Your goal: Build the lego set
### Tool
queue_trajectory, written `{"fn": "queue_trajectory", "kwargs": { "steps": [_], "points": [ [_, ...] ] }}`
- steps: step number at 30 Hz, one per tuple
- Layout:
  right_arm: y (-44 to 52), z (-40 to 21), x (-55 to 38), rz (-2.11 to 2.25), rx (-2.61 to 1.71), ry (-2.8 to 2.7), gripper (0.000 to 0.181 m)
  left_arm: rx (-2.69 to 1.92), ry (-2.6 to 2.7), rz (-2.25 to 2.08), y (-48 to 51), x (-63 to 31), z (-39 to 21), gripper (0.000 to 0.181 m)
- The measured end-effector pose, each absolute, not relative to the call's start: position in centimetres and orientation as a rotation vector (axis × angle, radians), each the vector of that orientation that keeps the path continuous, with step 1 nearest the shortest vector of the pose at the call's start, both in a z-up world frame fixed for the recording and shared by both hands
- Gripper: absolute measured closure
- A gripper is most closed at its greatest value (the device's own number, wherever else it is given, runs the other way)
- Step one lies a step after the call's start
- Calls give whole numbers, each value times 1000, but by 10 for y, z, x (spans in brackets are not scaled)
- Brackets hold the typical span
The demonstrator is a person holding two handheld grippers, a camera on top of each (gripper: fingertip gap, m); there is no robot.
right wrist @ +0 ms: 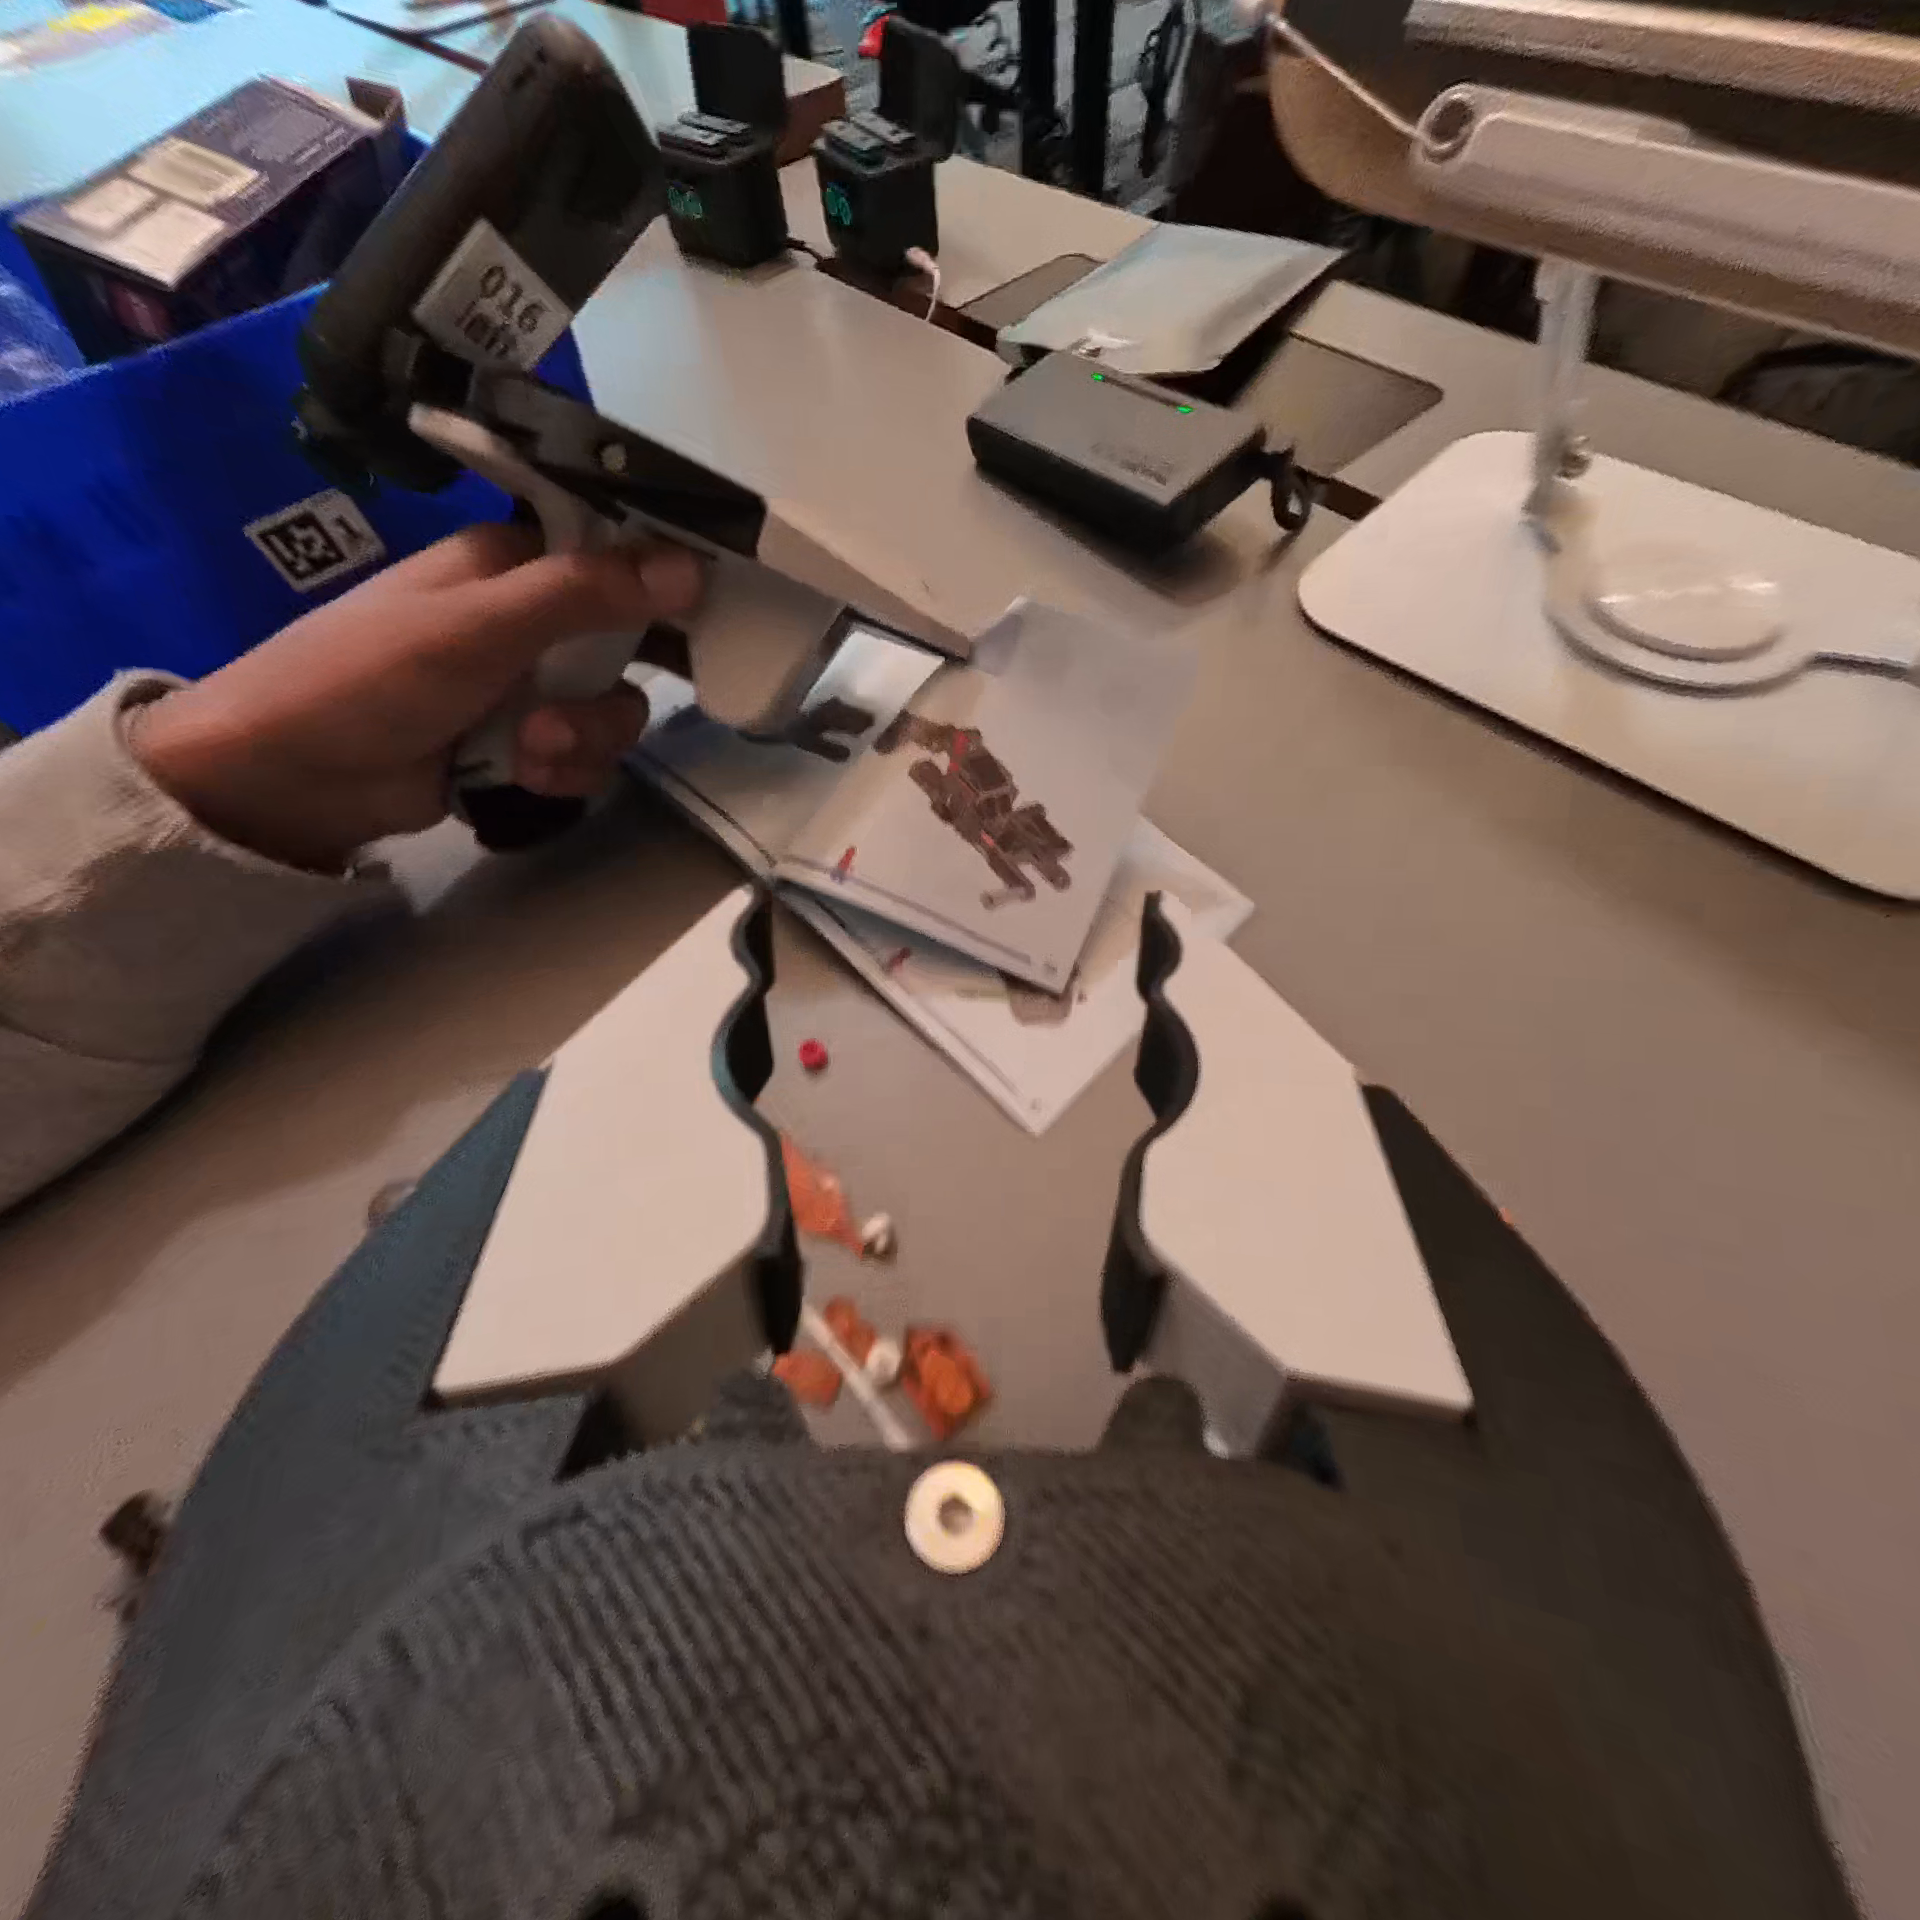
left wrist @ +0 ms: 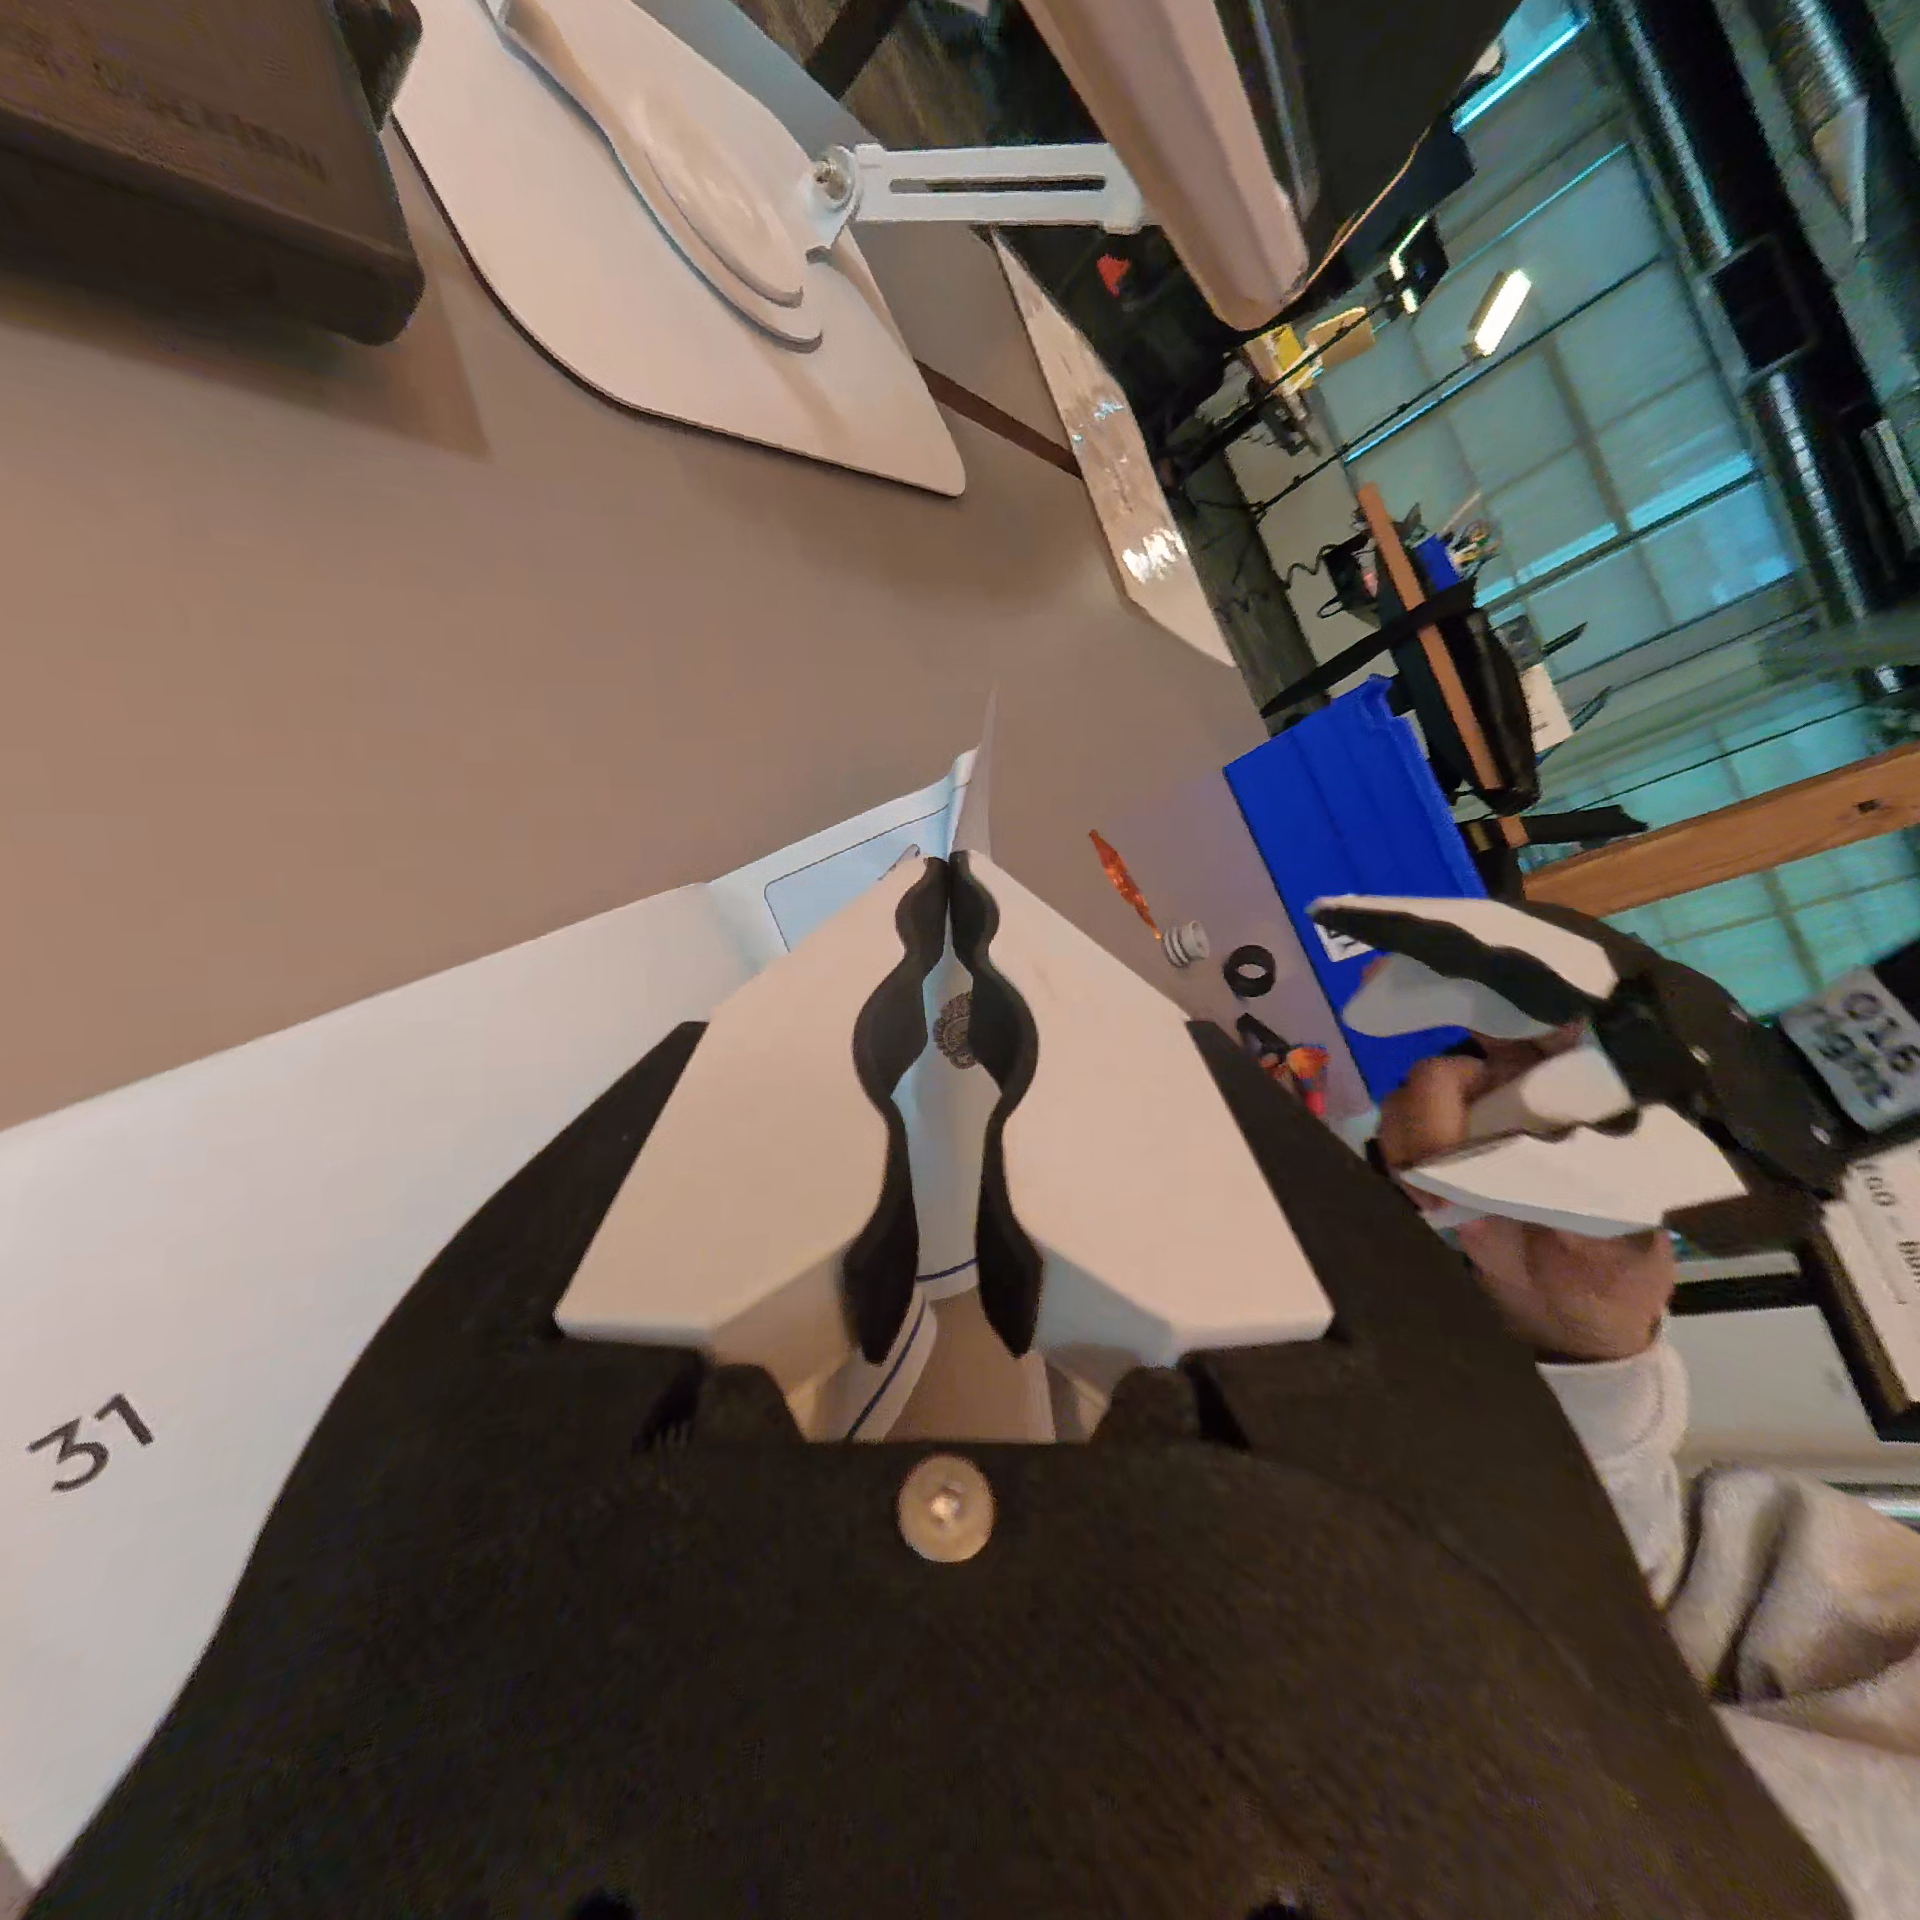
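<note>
Desk: a smooth grey-brown desk (right wrist: 1455,1039) is seen beneath both sets of jaws; a white flat lamp base (right wrist: 1621,665) sits well beyond the right jaws to the right, and a dark box with green lights (right wrist: 1117,447) lies far ahead of them.
Room: glazed walls and shelving are seen past the desk's edge in the left wrist view; a blue bin (right wrist: 156,499) stands beside the left gripper.
Left gripper (left wrist: 948,873): held sideways by a hand (right wrist: 416,675) in a pale knitted sleeve; its jaws are closed together on a page of the instruction booklet (right wrist: 935,831), which is lifted off the open booklet.
Right gripper (right wrist: 951,935): hovering above the desk, jaws wide apart and holding nothing.
Lego pieces: orange pieces (right wrist: 883,1361) with small white parts lie loose on the desk between the right jaws, near their base; a small red stud (right wrist: 814,1057) lies farther out between the tips.
Materials: fingers (right wrist: 644,1195) are flat grey plates edged with wavy black pads; the gripper bodies are ridged matte black.
</note>
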State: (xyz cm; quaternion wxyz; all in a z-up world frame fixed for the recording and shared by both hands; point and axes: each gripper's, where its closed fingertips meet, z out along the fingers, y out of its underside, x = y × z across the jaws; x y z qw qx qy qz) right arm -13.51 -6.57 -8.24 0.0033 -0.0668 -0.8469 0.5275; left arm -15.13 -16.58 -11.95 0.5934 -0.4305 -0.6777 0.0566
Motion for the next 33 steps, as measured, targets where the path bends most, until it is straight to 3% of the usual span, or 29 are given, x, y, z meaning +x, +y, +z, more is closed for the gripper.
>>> {"fn": "queue_trajectory", "kwargs": {
  "steps": [5,9,18,24,28,33],
  "points": [
    [-112,-101,-191,1657,-268,-2646,115,-999,-1569,126,-167,-152,-120,180],
    [-133,-125,-183,1753,-481,-2980,109,-998,-1550,113,-165,-152,-117,180],
    [-121,-95,-145,2068,-368,-3168,145,-1005,-1550,102,-164,-154,-122,180],
    [-123,-89,-119,2160,-281,-3190,136,-997,-1526,118,-165,-152,-116,178],
    [-129,-94,-101,2123,-238,-3194,125,-941,-1473,136,-174,-147,-99,157],
    [-136,-108,-88,1981,-156,-3185,119,-930,-1445,165,-183,-140,-86,150]
  ]
}}
